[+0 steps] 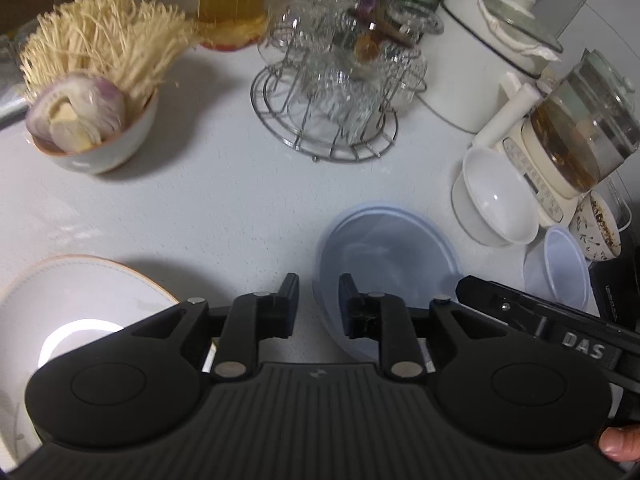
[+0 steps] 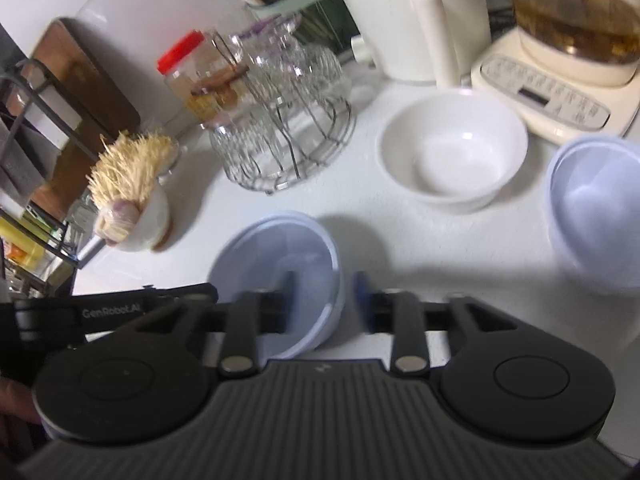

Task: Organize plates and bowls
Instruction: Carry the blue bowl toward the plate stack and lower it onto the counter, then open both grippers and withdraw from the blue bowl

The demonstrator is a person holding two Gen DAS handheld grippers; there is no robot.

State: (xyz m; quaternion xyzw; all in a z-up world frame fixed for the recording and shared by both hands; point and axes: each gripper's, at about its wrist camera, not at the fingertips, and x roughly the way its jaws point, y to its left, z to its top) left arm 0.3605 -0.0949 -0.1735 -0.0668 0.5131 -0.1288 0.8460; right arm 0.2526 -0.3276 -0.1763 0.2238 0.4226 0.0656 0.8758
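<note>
Both grippers flank the blue plastic bowl (image 1: 386,264): left gripper (image 1: 319,304) released at its near rim, right gripper (image 2: 325,300) released, seemingly straddling its right rim. Bare countertop (image 1: 224,208) lies beyond it.

Bright overhead light, white worktop (image 1: 224,208) a bit washed out. Hard glare spot on plate (image 1: 80,336) lower left. Soft shadows under bowls. Right wrist view motion-blurred; fisheye bends edges, corners dim.
</note>
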